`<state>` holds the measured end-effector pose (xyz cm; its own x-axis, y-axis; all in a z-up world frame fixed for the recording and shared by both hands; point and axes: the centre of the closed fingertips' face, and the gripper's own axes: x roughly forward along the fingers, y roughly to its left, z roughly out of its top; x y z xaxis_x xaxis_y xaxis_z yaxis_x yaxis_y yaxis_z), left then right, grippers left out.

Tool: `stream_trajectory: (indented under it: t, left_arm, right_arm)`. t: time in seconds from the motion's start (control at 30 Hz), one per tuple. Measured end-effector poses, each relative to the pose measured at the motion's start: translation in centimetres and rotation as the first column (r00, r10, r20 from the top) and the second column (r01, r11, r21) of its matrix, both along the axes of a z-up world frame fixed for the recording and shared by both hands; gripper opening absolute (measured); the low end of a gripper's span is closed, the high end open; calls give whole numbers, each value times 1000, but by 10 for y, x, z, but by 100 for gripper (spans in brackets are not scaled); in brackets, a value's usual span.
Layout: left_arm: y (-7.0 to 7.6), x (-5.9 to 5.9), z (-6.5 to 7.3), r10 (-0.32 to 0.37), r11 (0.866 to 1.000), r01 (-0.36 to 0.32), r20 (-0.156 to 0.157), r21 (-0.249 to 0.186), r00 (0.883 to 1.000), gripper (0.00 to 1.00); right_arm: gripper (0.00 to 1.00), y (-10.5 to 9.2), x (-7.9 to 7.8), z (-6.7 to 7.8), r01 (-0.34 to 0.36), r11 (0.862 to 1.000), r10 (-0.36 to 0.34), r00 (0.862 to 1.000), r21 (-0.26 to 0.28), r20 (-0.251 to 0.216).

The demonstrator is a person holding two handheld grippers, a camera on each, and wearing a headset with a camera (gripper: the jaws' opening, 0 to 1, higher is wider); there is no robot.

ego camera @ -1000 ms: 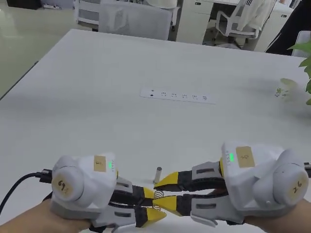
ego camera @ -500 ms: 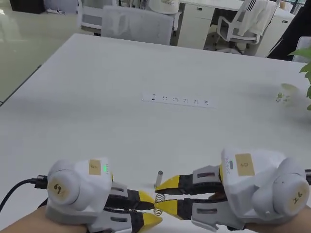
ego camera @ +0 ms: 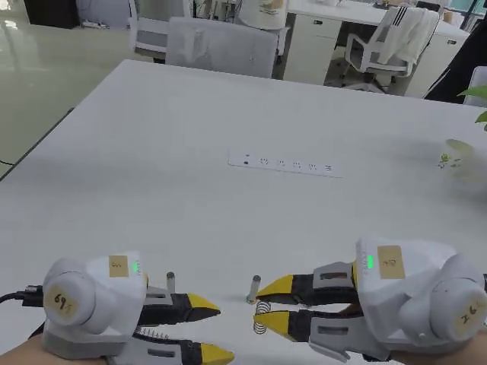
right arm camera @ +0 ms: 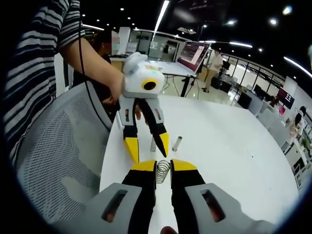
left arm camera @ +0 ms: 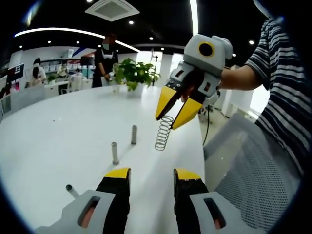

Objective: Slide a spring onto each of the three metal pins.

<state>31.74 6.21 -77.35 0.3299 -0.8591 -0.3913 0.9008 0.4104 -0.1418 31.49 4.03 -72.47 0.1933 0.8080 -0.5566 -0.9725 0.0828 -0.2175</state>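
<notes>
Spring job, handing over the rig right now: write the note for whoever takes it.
The left tool is open and empty.
The right tool is shut on a spring, which hangs from its tips beside the pins.
Three pins stand on the table: far pin, middle pin, near pin. All look bare.
Done: no spring seated yet.
Left: all three pins, starting with the spring in hand.

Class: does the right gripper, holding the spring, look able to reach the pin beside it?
Probably yes: the right gripper holds the spring just beside the pin, with nothing between; the left gripper stands aside.
</notes>
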Motion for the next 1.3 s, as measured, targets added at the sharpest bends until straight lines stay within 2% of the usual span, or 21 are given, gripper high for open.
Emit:
stream_trajectory:
  t: [0.2, 0.43, 0.57, 0.87, 1.0, 1.13, 1.3]
  left_arm:
    - [13, -2, -3, 25, 1000, -25, -15, 16, 1000, 33]
    - [35, -3, -3, 84, 996, -83, -33, 12, 996, 41]
    - [46, -2, -1, 120, 993, -120, -28, 9, 992, 48]
    - [72, 2, -5, 208, 978, -207, -13, 21, 978, 70]
    - [84, 5, -6, 246, 968, -247, 18, 42, 969, 91]
    - [93, 7, -2, 269, 962, -270, 27, 38, 963, 94]
    - [96, 9, 1, 290, 956, -291, 35, 23, 956, 97]
  right_arm:
    - [8, -4, 7, -1, 30, 1000, -30, 1000, 4, 5]
    - [8, -8, 18, -2, 71, 997, -71, 997, 6, 21]
    - [8, -9, 20, -3, 84, 996, -84, 996, 11, 18]
    - [8, -12, 26, -5, 118, 993, -118, 993, 20, 13]
    - [8, -15, 31, -4, 157, 987, -157, 988, 33, 7]
    - [8, -18, 39, -1, 193, 980, -192, 981, 53, -10]
    - [8, -19, 44, 0, 217, 974, -217, 976, 63, -16]
